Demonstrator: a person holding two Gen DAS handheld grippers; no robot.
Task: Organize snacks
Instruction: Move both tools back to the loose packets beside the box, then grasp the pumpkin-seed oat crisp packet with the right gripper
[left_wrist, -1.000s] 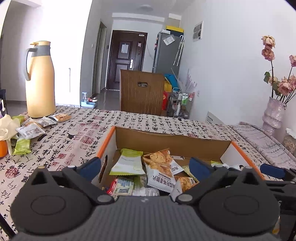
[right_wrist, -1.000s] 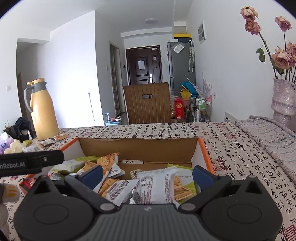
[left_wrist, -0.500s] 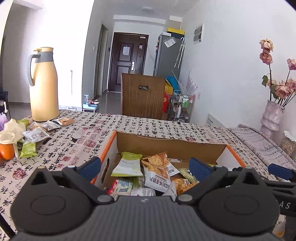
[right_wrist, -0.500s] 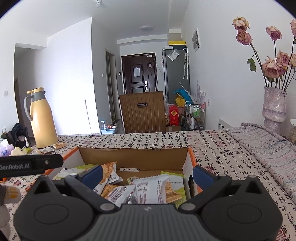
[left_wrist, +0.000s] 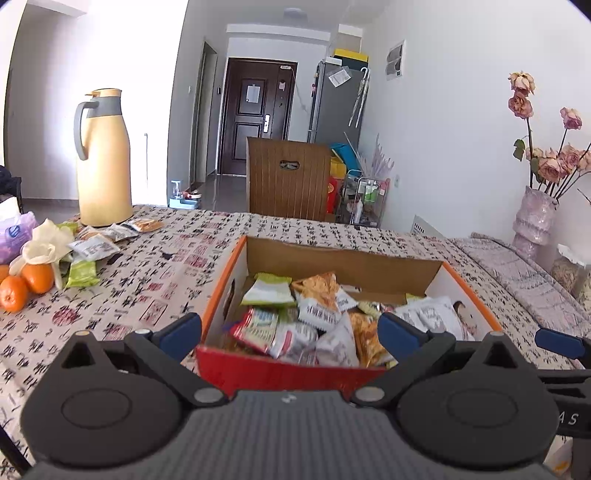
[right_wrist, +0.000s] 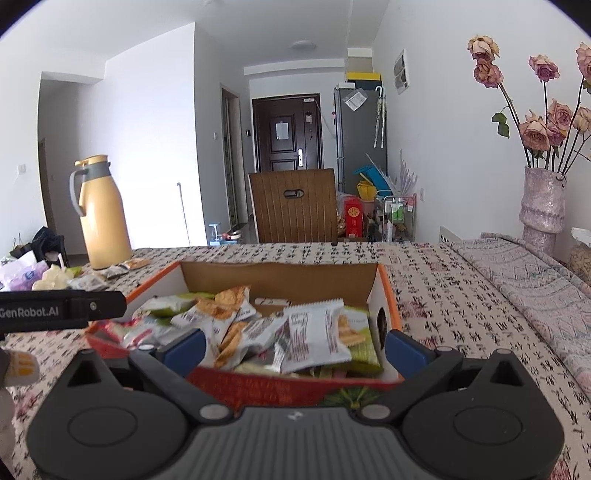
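**Two open grippers poised behind a box half filled with snacks**

At far left on the worktop (left_wrist: 155, 280), which is covered in a cloth printed with calligraphy, two oranges (left_wrist: 26, 284) sit beside a loose cluster of snack packets (left_wrist: 96, 245). These lie just in front of a tall yellow thermos jug (left_wrist: 105, 158), well apart from the box, so they are probably the ones left to gather.

In the centre stands an open cardboard box (left_wrist: 225, 280) with orange edges, holding a jumbled heap of wrapped snacks (left_wrist: 314, 317). It appears to be the collecting place.

The left gripper (left_wrist: 290, 332) hovers level at the box's near wall, jaws spread wide and empty. To its right, the right gripper (right_wrist: 293, 345) is posed the same way over the box's right half, jaws apart, gripping nothing. At far right a vase of dried roses (right_wrist: 543, 206) stands.
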